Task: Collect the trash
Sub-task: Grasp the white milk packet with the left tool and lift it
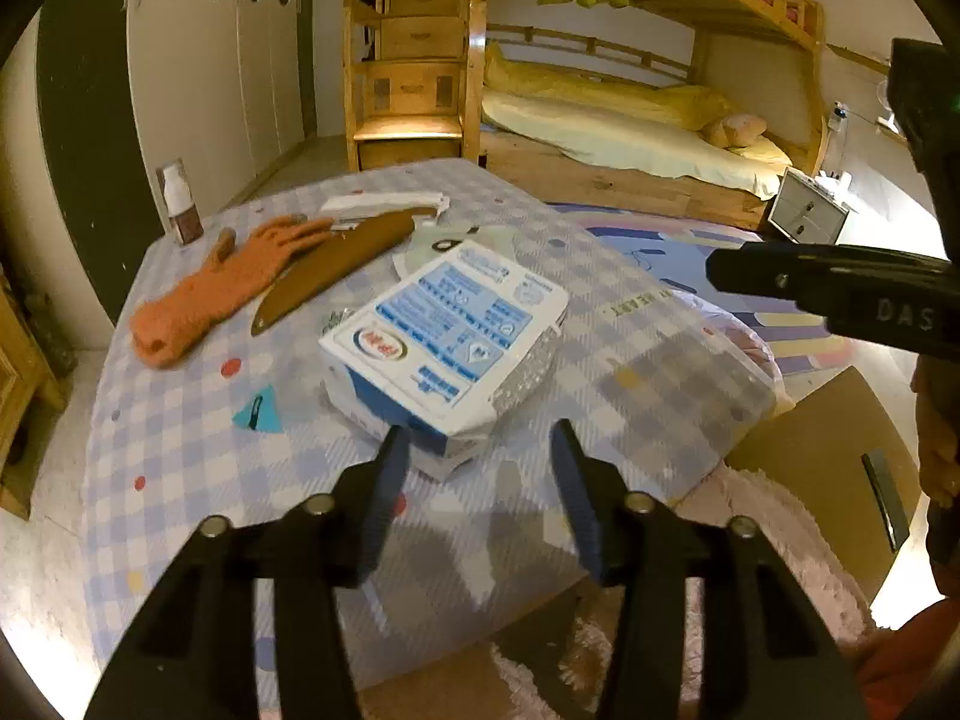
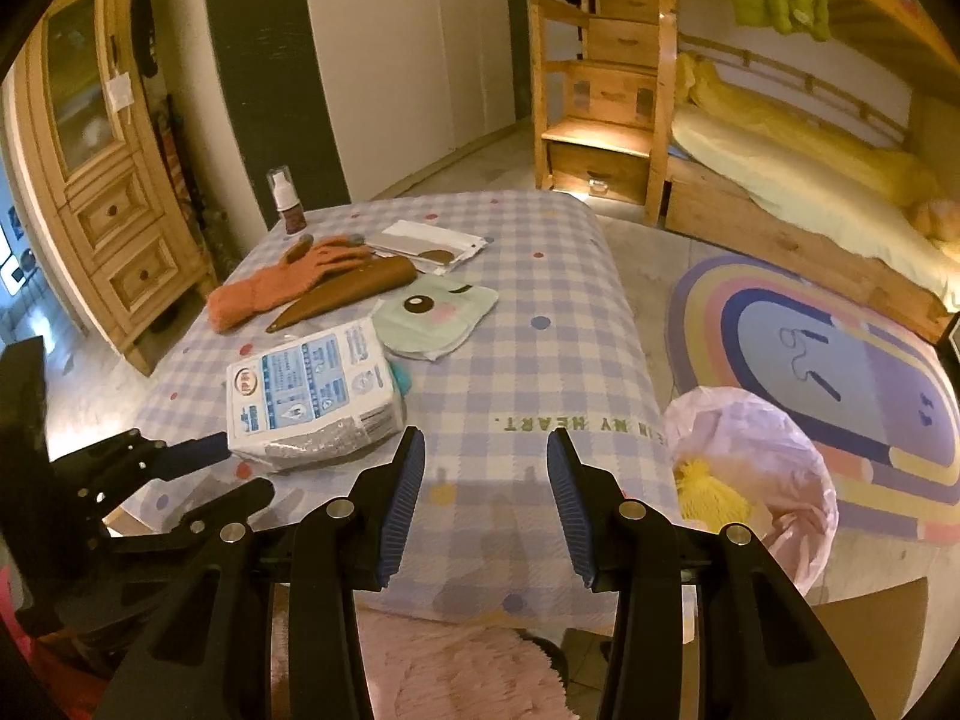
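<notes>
A crumpled white and blue plastic package (image 1: 447, 339) lies on the checked table (image 1: 198, 420), just ahead of my open, empty left gripper (image 1: 480, 450). The package also shows in the right wrist view (image 2: 312, 399), with the left gripper (image 2: 198, 456) at its near-left edge. My right gripper (image 2: 485, 450) is open and empty over the table's near edge (image 2: 540, 540); one of its fingers (image 1: 780, 279) shows at the right of the left wrist view. A pink bag-lined bin (image 2: 756, 474) holding something yellow stands right of the table.
An orange glove (image 2: 282, 285), a brown sleeve (image 2: 348, 294), a mint cartoon-face pouch (image 2: 438, 312), a white flat packet (image 2: 426, 243) and a small pump bottle (image 2: 287, 198) sit farther back. A teal scrap (image 1: 259, 411) lies left of the package. A cardboard box (image 1: 840, 456) stands on the floor.
</notes>
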A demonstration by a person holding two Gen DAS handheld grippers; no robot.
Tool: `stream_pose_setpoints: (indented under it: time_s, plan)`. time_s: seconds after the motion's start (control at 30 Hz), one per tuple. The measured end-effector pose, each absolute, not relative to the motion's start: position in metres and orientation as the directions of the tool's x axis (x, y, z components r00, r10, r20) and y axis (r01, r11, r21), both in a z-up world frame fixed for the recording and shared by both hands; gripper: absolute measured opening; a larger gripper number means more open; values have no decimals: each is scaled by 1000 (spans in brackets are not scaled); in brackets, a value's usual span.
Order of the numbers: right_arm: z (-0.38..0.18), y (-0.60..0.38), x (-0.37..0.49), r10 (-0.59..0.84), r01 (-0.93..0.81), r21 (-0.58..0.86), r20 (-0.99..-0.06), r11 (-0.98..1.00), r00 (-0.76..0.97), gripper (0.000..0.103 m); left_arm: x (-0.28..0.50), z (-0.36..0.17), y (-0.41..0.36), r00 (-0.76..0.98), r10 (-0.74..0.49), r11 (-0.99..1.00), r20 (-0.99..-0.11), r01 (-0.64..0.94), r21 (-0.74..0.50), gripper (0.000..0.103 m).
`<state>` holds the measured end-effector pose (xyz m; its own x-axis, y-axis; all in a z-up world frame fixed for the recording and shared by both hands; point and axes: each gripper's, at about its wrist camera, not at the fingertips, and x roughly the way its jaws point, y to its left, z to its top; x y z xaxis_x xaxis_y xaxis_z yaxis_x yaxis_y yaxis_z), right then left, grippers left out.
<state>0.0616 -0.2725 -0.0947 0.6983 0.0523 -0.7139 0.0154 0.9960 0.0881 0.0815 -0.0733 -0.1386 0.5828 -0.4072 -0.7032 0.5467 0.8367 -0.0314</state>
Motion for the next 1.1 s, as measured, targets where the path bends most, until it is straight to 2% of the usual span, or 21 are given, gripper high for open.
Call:
stream_pose_setpoints:
  time_s: [0.1,0.17,0.5,0.67,0.87,0.93,1.1]
  plan:
    - [-97,-278,63,52,25,96,-717,995,695,44,83,-136,-67,615,-397,854,-681,520,-29,80]
    - [-98,-279,64,55,25,100,-718,995,694,44,90,-137,-61,626,-379,868,-681,496,-27,96]
    - [-102,-280,71,69,19,112,-727,994,684,44,125,-141,-62,617,-390,852,-683,523,-14,96]
    - [-104,-281,73,61,29,110,-731,993,680,44,127,-141,-67,545,-495,788,-676,609,-86,96]
    - [-106,-285,73,55,44,115,-733,992,677,44,106,-143,-80,467,-567,709,-679,697,-113,95]
    - [-107,-285,72,56,45,117,-734,992,677,44,102,-143,-84,466,-562,705,-683,702,-101,95]
    - [-107,-287,71,58,46,121,-732,992,678,44,105,-146,-95,547,-459,762,-700,648,6,96]
